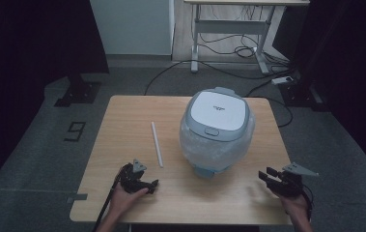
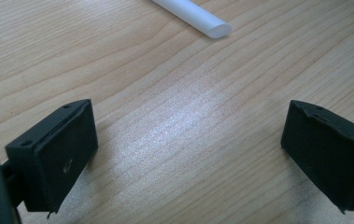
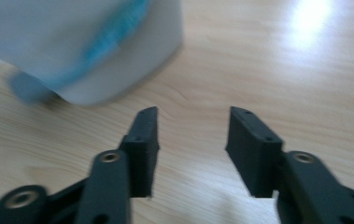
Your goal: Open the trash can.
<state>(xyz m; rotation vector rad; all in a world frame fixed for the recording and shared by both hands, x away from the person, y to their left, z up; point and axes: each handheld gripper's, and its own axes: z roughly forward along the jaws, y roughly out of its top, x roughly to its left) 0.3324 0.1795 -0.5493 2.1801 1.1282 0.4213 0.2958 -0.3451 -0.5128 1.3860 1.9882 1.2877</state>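
1. High view: a light wooden table (image 1: 122, 116) fills the middle of the frame, on a grey floor, with a dark surround at the left and right edges.
2. A white and grey rice cooker (image 1: 218, 126), lid shut, stands right of centre on the table. Its lower body looks wrapped in clear film.
3. A thin white rod (image 1: 157, 144) lies on the table just left of the rice cooker, apart from it, running from upper left to lower right.
4. At lower left, a hand holds the left gripper (image 1: 144, 183) low over the table, below the rod's near end.
5. Left gripper view: the two black jaws stand wide apart at the lower corners, released, with bare wood between them. The rod's rounded end (image 2: 214, 29) shows at the top centre, well clear of the jaws.
6. At lower right of the high view, a hand holds the right gripper (image 1: 266, 176), its jaws pointing left toward the rice cooker and not touching it.
7. Right gripper view: the jaws are part-way apart with bare wood between them and grasp nothing. The rice cooker's base (image 3: 86, 46), blurred, sits in the upper left, beyond the jaw tips.
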